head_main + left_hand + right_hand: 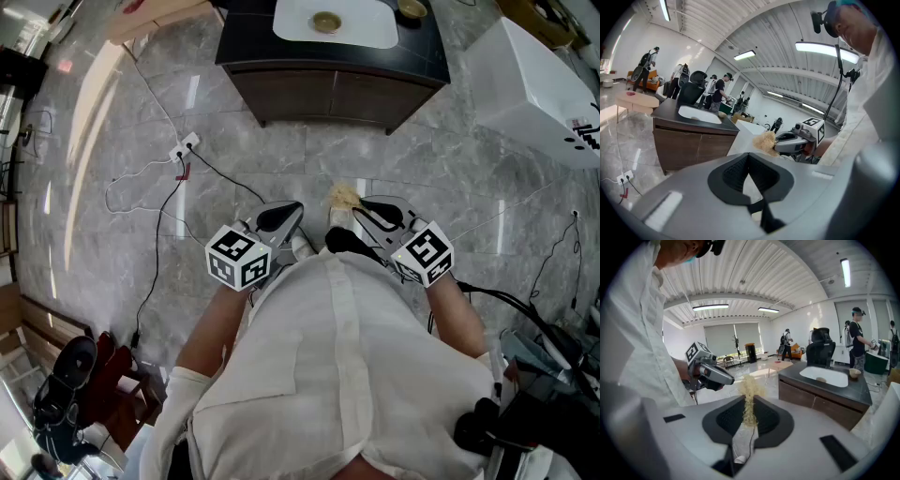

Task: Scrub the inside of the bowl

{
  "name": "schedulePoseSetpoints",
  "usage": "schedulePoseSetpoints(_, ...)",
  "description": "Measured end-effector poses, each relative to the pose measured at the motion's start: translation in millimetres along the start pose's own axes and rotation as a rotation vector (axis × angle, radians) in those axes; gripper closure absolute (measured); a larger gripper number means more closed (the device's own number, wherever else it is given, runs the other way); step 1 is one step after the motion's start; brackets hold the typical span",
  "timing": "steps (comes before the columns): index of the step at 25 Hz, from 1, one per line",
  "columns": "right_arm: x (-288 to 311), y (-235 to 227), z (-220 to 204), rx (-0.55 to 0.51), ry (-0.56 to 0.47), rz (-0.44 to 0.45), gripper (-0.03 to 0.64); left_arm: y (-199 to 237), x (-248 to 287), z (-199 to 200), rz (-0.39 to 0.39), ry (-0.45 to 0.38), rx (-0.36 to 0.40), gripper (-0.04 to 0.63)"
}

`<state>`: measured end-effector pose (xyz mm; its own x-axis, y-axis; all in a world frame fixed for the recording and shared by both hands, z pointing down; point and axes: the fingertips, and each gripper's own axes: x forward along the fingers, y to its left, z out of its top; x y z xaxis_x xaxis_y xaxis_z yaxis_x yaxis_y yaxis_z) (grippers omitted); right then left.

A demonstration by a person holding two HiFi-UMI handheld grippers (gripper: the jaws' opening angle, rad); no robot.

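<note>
Head view, mid-room: I hold both tools close against my white shirt, well apart from the dark wooden cabinet (328,89) across the grey marble floor (422,159). The right gripper (361,206) has its fingers clamped on a straw-coloured fibrous scrubber (344,195), a tuft of which stands up past the pads. The left gripper (286,217) has its fingers pressed together with nothing between them.

The small brass-coloured bowl (326,21) sits in the white basin (366,28) let into the cabinet top. A second bowl (411,9) stands on the counter just beside the basin; I cannot tell which one is meant. Scrubbing has not begun.

Risks, as I judge them: the scrubber is pinched by a thin strand and could pull free under pressure. The bowl looks loose in the basin and may skate or tip unless the left tool opens and steadies it. Cables (178,187) trail over the floor near my path to the cabinet and could snag a foot.
</note>
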<state>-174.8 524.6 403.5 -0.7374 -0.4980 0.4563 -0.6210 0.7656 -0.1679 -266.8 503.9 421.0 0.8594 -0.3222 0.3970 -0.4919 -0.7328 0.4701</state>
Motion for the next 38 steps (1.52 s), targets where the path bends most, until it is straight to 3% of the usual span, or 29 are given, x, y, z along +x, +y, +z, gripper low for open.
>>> schedulePoseSetpoints(9, 14, -86, 21, -0.022, -0.043, -0.007, 0.571, 51, 36, 36, 0.088, -0.01, -0.027, 0.589)
schedulePoseSetpoints(17, -7, -171, 28, 0.023, -0.085, 0.02, 0.569, 68, 111, 101, 0.091, -0.003, 0.011, 0.589)
schedulePoseSetpoints(23, -8, -228, 29, 0.061, -0.101, -0.027, 0.569, 87, 156, 134, 0.085, 0.005, -0.005, 0.589)
schedulePoseSetpoints(29, 20, -286, 50, 0.061, -0.123, -0.082, 0.569, 138, 199, 171, 0.048, 0.016, 0.016, 0.588)
schedulePoseSetpoints(38, 72, -378, 108, 0.112, -0.083, -0.222, 0.569, 255, 272, 258, -0.035, 0.076, 0.01, 0.583)
